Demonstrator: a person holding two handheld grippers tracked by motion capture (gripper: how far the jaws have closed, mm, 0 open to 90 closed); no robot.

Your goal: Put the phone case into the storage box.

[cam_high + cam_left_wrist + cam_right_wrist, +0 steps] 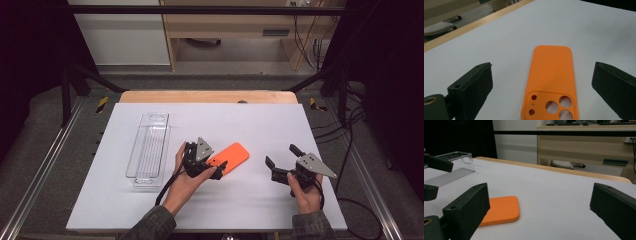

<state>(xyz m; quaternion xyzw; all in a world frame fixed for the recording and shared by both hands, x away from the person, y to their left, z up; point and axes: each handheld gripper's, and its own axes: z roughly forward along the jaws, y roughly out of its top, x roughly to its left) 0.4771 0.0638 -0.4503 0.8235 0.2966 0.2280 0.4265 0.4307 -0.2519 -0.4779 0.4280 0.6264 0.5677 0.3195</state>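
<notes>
An orange phone case (232, 155) lies flat on the white table (260, 122), its camera cut-outs towards my left gripper (218, 169). In the left gripper view the case (552, 71) rests on the table between the two black jaws of the left gripper (542, 67), which stand wide open on either side of it without touching it. My right gripper (282, 156) is held open to the right of the case, apart from it. In the right gripper view the case (502, 210) lies low and left of the right gripper (540, 188), beyond its left jaw.
A clear plastic tray (149, 150) with a ribbed floor stands left of the left hand, and its end (457, 160) appears at the far left. Bare white table lies between the grippers. The table's wooden far edge (207, 96) sits behind.
</notes>
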